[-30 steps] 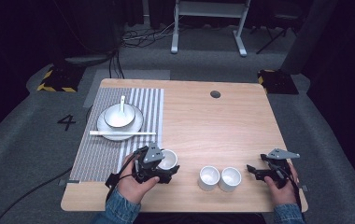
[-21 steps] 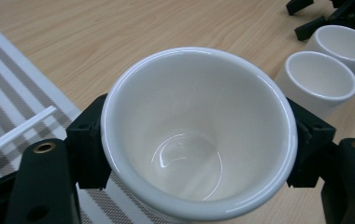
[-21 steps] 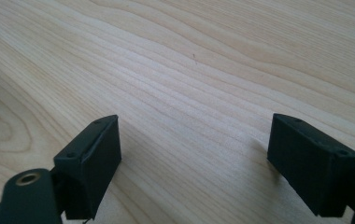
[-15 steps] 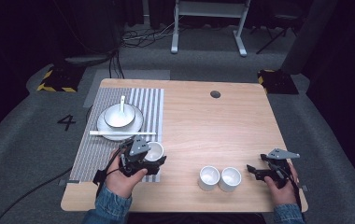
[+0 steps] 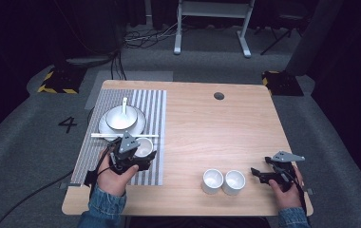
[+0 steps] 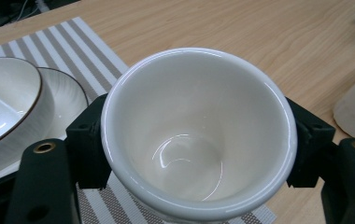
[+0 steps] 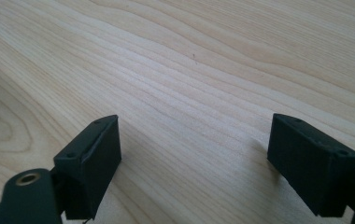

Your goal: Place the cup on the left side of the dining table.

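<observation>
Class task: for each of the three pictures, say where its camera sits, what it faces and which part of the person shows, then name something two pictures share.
High view: above the table, looking forward and down; forearms, both hands.
Left gripper view: on the left gripper, jaws clamping the white cup over the striped mat.
Right gripper view: on the right gripper, jaws apart over bare wood.
Shared: cup, mat.

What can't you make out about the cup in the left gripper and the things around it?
- Cup base, left gripper view: its own wall hides whether it touches the placemat.
- Left gripper jaws, high view: the grey plate covers them.
- Spoon bowl, high view: too small.
</observation>
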Available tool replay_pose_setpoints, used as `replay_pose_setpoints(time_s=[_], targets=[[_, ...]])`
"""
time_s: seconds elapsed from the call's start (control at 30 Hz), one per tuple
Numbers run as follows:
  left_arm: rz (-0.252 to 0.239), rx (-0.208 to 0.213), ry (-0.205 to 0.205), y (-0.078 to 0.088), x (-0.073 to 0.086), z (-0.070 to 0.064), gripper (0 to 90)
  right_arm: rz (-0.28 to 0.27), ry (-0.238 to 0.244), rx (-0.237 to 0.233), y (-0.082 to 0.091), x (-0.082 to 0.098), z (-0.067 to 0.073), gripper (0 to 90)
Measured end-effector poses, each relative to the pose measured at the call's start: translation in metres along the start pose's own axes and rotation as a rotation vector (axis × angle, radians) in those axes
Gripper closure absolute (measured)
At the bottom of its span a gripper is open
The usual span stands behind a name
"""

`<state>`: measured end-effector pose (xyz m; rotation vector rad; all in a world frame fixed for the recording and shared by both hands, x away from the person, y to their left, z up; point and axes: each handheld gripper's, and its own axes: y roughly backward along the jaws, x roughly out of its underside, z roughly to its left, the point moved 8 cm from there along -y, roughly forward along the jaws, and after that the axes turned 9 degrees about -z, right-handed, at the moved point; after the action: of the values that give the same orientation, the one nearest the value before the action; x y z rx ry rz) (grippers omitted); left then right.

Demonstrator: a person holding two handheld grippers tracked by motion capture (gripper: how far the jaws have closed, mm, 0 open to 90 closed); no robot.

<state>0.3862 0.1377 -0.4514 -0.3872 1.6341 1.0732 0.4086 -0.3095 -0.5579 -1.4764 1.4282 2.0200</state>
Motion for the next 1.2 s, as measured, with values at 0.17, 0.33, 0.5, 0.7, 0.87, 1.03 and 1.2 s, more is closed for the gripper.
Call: replay_pose_setpoints(time_s=[0.17,0.33,0.5,0.7,0.87,1.03,1.2], targets=[[0.001,-0.041,0.017,0.001,0.004,0.012,26.4,0.000,0.000,0.000,0.000,0.000,0.000,17.5],[-0.028,-0.112,0.044,-0.001,0.007,0.026,26.4,0.000,0.000,0.000,0.000,0.000,0.000,17.5],[-0.014,-0.148,0.075,-0.008,0.016,0.038,26.4,0.000,0.000,0.000,0.000,0.000,0.000,17.5],[0.011,-0.145,0.074,-0.023,0.023,0.043,26.4,0.000,0.000,0.000,0.000,0.000,0.000,17.5],[0.029,-0.147,0.083,-0.034,0.026,0.048,26.4,0.001,0.000,0.000,0.000,0.000,0.000,17.5],[0.068,-0.133,0.084,-0.046,0.034,0.049,26.4,0.000,0.000,0.000,0.000,0.000,0.000,17.5],[0.110,-0.120,0.094,-0.056,0.045,0.050,26.4,0.000,0.000,0.000,0.000,0.000,0.000,17.5]])
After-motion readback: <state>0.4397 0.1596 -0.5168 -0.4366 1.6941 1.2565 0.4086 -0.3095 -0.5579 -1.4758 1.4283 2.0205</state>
